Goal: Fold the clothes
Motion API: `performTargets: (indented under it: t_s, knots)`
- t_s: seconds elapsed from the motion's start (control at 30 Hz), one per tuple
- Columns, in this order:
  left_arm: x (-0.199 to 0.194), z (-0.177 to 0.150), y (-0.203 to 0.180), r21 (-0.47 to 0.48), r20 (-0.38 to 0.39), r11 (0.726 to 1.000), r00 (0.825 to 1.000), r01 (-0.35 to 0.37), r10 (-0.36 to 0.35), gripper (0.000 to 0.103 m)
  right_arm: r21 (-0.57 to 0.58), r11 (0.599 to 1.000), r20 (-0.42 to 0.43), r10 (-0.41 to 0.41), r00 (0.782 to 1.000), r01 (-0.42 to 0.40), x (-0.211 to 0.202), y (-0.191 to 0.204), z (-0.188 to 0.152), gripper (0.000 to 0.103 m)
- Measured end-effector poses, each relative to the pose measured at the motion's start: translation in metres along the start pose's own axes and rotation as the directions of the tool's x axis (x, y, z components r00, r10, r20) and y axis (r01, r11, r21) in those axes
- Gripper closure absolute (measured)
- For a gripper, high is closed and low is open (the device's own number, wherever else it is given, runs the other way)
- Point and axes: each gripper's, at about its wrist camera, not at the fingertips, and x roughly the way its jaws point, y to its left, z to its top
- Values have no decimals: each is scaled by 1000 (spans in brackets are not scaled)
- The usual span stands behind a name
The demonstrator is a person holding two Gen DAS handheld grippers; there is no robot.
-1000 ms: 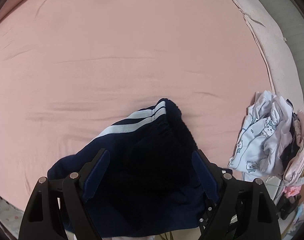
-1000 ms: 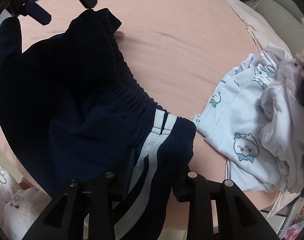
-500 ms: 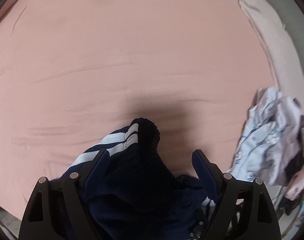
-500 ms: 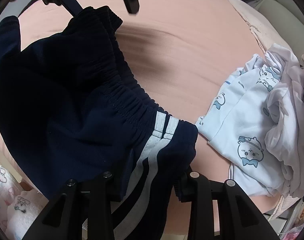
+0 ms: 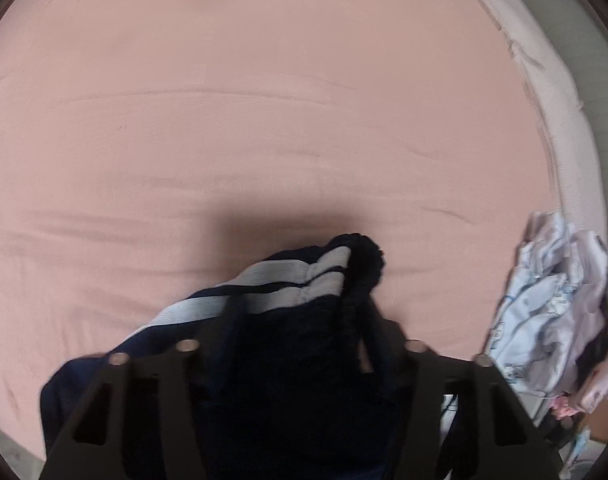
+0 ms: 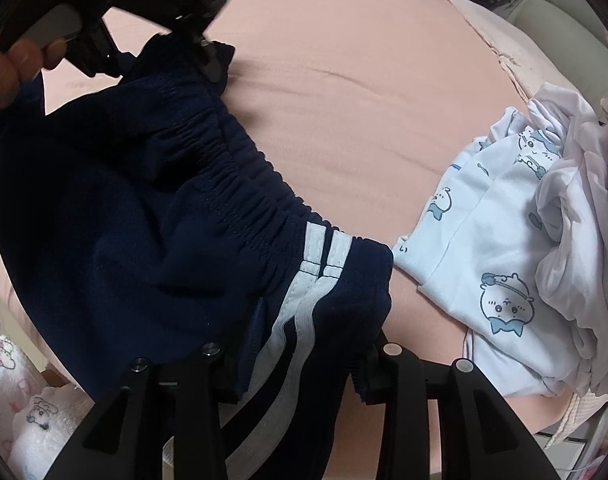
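Note:
Navy shorts (image 6: pixel 124 220) with white side stripes and an elastic waistband hang stretched between my two grippers above a pink bed sheet (image 6: pixel 364 80). My right gripper (image 6: pixel 304 360) is shut on the striped end of the waistband. In the right wrist view my left gripper (image 6: pixel 164 52) bites the far waistband corner, with a person's hand (image 6: pixel 12 64) squeezing its handle. The left wrist view shows the left gripper (image 5: pixel 304 312) shut on bunched navy shorts (image 5: pixel 296 344), whose stripes drape over its left finger. Most of the fabric hides the fingertips.
A heap of pale clothes (image 6: pixel 504 240) with blue cartoon prints lies at the bed's right edge, also the pale clothes (image 5: pixel 552 300) in the left wrist view. The pink sheet (image 5: pixel 264 100) stretches far ahead. A white printed blanket (image 6: pixel 24 420) sits below the bed's left edge.
My left gripper, open a second ago, has come down onto the far waistband corner and closed on it. The right gripper kept its hold while the shorts spread out between them.

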Motion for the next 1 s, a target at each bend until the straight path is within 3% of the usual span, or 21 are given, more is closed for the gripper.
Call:
performTargets:
  t_s: [0.07,0.17,0.23,0.4,0.5,0.57,0.7,0.77,0.83,0.9,1.0]
  knots:
    - [-2,-3,6,-15,13,999,999,40,-40,67,9,999,6,-31,1000,31,-1,0,-1,54]
    - [-4,-9,14,-37,32,994,995,99,-98,70,13,996,16,-94,995,93,-3,-4,-3,17]
    - [-9,-13,17,-32,47,993,993,111,-109,73,16,991,23,-133,991,133,-4,-7,-4,16]
    - [-23,-23,30,-44,82,993,991,114,-110,75,128,989,16,75,997,-76,-5,-30,-3,16]
    - [-29,-29,39,-46,94,993,990,110,-105,76,100,987,45,123,991,-127,-9,-26,-3,17]
    - [-30,-32,47,-64,98,990,988,126,-119,76,60,988,64,141,988,-145,-14,-19,-4,23]
    - [-33,-47,53,-90,102,984,984,156,-147,77,54,983,84,171,982,-176,-20,-13,1,55]
    - [-51,-40,54,-98,114,981,981,169,-158,80,73,980,91,177,980,-184,-22,-15,3,65]
    - [-60,-51,47,-118,129,974,976,192,-177,81,92,977,98,183,978,-192,-24,-17,6,92]
    - [-68,-66,33,-148,147,961,966,233,-212,83,89,976,123,187,975,-199,-30,-18,7,93]
    - [-68,-66,44,-189,175,931,943,313,-282,85,69,981,151,170,974,-182,-42,-18,11,93]
